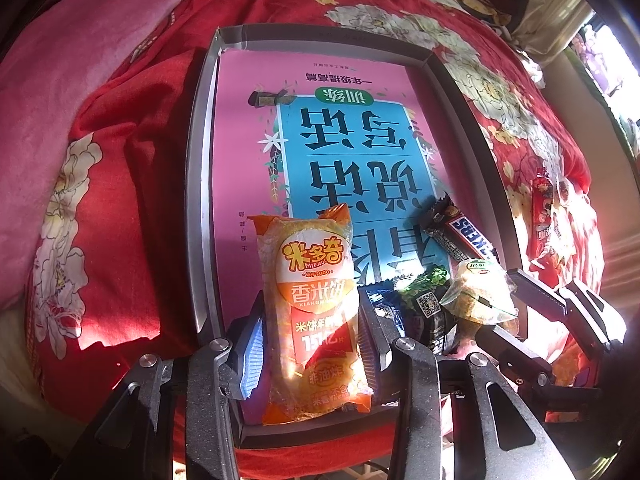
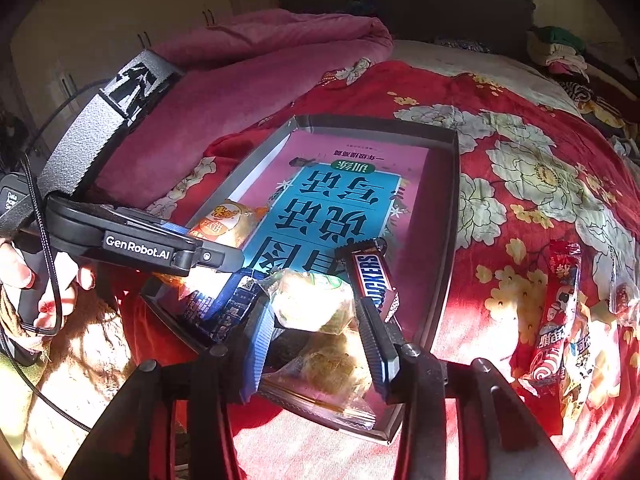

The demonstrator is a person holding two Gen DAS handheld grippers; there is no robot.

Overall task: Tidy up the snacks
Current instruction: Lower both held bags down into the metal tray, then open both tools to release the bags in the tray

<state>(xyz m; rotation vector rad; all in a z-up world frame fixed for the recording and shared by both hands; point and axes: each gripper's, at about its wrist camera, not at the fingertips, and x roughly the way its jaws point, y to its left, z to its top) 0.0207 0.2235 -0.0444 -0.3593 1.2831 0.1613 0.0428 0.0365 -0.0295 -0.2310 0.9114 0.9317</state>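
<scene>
A grey shallow box [image 1: 200, 184] lies on the bed with a pink and blue book as its floor. My left gripper [image 1: 310, 332] is shut on an orange rice cracker packet [image 1: 308, 280], held over the box's near left corner. My right gripper [image 2: 316, 320] is shut on a clear green-labelled pastry packet [image 2: 312, 300] over the box's near edge; the packet also shows in the left wrist view [image 1: 476, 292]. A Snickers bar [image 2: 372, 276] and a dark blue packet [image 2: 228, 300] lie in the box near it.
The box [image 2: 452, 208] sits on a red floral quilt [image 2: 520, 160] beside a pink blanket [image 2: 240, 72]. Red snack packets [image 2: 556, 312] lie loose on the quilt to the right of the box. A hand holds the left gripper's handle [image 2: 36, 280].
</scene>
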